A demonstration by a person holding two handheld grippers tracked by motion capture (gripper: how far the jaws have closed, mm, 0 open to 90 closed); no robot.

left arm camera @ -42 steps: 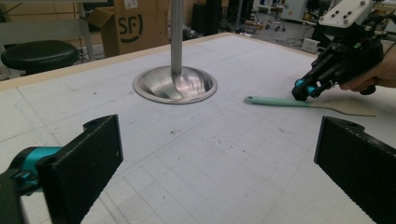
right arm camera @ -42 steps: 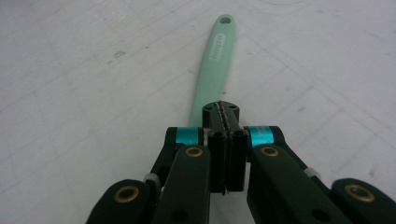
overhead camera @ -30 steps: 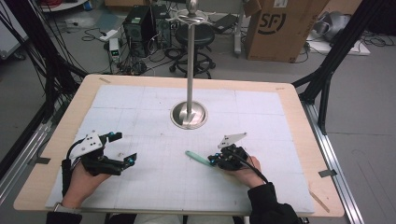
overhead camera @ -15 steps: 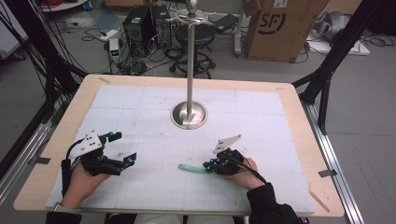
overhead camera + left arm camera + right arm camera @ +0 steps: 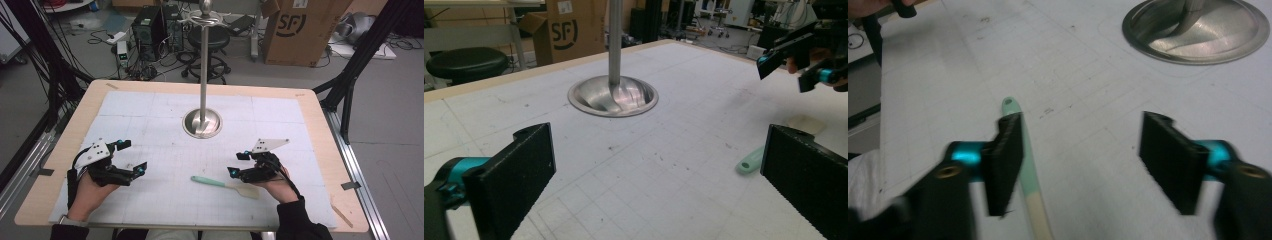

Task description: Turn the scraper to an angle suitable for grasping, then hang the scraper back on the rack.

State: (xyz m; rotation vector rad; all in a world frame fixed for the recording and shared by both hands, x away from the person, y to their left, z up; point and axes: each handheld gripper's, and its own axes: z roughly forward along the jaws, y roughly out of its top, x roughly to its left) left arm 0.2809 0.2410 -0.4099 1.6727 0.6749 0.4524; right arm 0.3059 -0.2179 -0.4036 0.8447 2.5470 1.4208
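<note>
The spatula (image 5: 226,184), light with a slippery handle, lay near the table's front edge, best gripped mid-handle; the right gripper (image 5: 236,164), jaws just opened wide, held nothing, as did the wide-open left gripper (image 5: 133,155).

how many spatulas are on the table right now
1. The spatula lies flat on the white mat, near the front edge, just left of the right gripper, handle pointing toward the left gripper. None looks hidden.
</note>
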